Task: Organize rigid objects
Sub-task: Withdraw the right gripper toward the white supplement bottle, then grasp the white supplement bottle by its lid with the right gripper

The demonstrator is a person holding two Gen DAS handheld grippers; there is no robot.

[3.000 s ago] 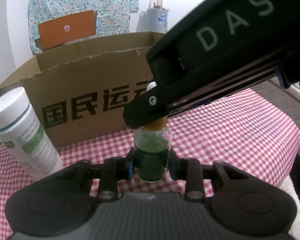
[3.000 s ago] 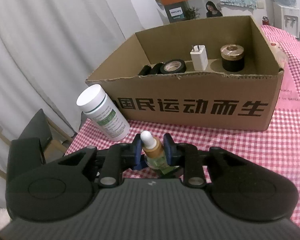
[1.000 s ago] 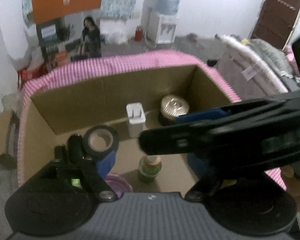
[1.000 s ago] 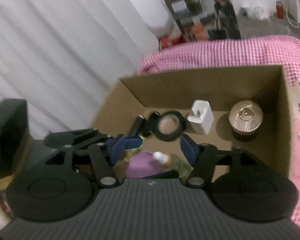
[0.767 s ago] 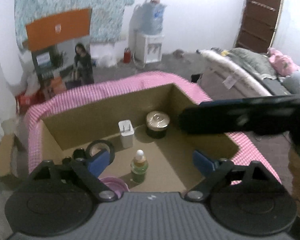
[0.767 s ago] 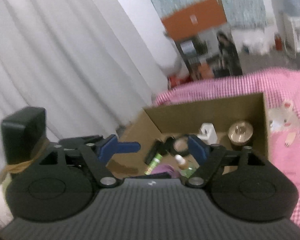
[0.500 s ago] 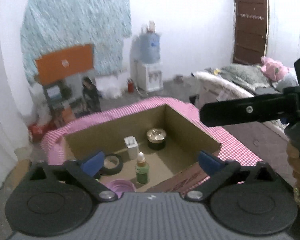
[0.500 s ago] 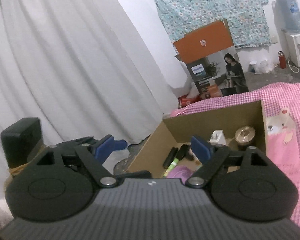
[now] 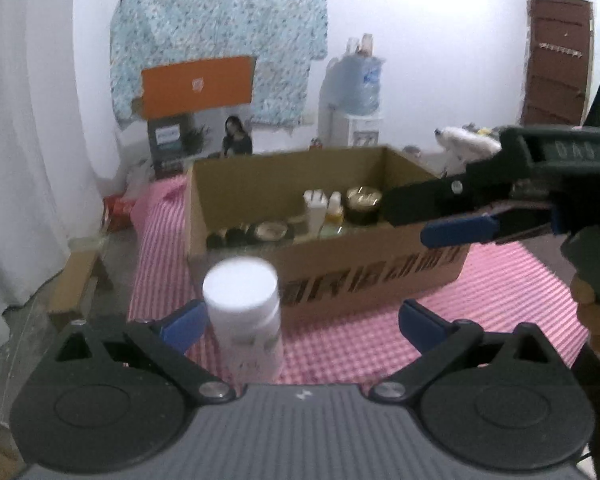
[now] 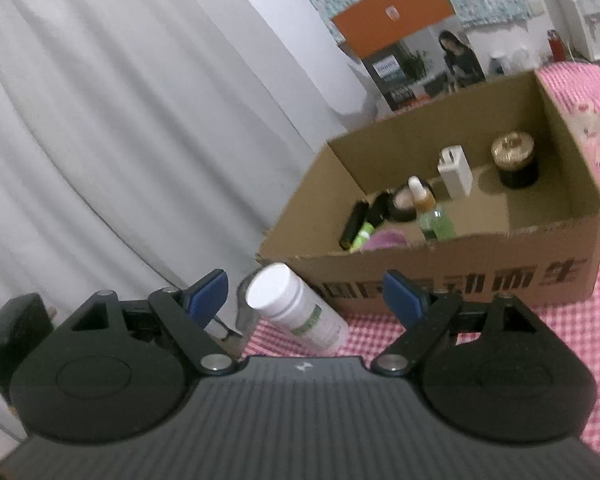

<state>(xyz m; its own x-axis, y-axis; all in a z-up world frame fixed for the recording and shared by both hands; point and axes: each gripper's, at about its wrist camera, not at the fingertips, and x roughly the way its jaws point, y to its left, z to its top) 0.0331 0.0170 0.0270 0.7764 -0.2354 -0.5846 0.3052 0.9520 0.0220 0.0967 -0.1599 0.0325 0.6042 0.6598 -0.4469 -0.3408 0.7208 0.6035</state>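
Both grippers stood open, empty: left gripper [image 9: 300, 322], right gripper [image 10: 306, 292]; white bottle [image 9: 244, 312] lower centre, before cardboard box [image 9: 360, 276].

blurred white bottle [image 9: 242, 312] stands before cardboard box [image 9: 360, 276].

Home, water dispenser [image 9: 354, 112], curtain [image 10: 120, 120], checkered tablecloth [image 9: 500, 280]

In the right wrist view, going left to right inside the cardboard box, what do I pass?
Black tube → dropper bottle → white charger → gold-lidded jar.
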